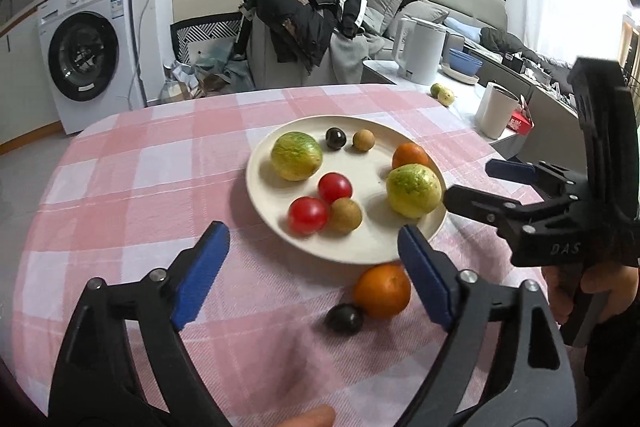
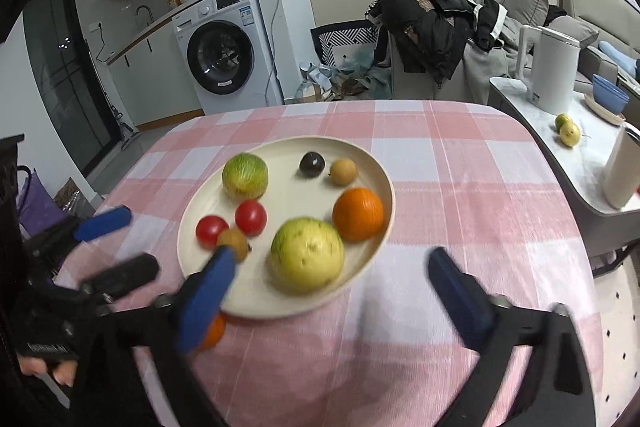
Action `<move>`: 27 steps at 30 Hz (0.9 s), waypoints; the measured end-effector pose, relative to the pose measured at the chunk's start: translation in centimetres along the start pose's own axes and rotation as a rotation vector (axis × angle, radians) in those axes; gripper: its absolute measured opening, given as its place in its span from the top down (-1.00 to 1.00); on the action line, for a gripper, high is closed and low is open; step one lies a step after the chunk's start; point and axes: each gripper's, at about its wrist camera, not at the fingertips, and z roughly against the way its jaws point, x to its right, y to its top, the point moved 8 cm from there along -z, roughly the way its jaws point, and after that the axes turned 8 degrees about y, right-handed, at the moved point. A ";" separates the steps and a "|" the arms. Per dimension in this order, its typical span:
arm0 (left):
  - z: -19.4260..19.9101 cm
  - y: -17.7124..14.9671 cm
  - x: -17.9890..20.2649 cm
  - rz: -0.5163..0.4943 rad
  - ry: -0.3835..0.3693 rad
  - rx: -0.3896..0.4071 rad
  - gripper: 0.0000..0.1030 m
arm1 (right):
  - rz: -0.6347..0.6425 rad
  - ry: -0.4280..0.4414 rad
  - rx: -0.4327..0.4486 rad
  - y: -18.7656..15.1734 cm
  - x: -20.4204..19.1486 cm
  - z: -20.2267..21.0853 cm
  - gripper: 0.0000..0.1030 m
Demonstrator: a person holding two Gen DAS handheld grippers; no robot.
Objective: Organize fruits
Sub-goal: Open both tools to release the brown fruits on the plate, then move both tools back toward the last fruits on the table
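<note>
Centrally, pink checked tablecloth [image 1: 132,163]; cream plate [image 1: 280,151] mid-frame carrying two green-yellow fruits, orange, two tomatoes, small brown and dark fruits. Orange [image 1: 382,291] and dark fruit [image 1: 344,319] lie below the plate. Left gripper [image 1: 310,275] and right gripper [image 2: 332,279] both gape wide, empty.

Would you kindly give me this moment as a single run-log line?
left gripper: open, empty | right gripper: open, empty | plate: eight fruits | orange, dark fruit: on cloth, off plate
</note>
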 end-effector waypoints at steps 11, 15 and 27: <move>2.5 -2.4 -2.0 -0.014 0.054 0.011 -0.97 | 0.049 -0.016 -0.058 -3.5 -2.1 0.2 -1.00; 2.6 -3.0 -2.5 -0.013 0.069 0.006 -0.97 | 0.074 -0.017 -0.087 -4.3 -2.8 -0.3 -1.00; 1.4 -4.4 -2.9 -0.025 0.089 -0.036 -0.97 | 0.132 0.016 -0.154 -6.0 -5.3 -1.6 -1.00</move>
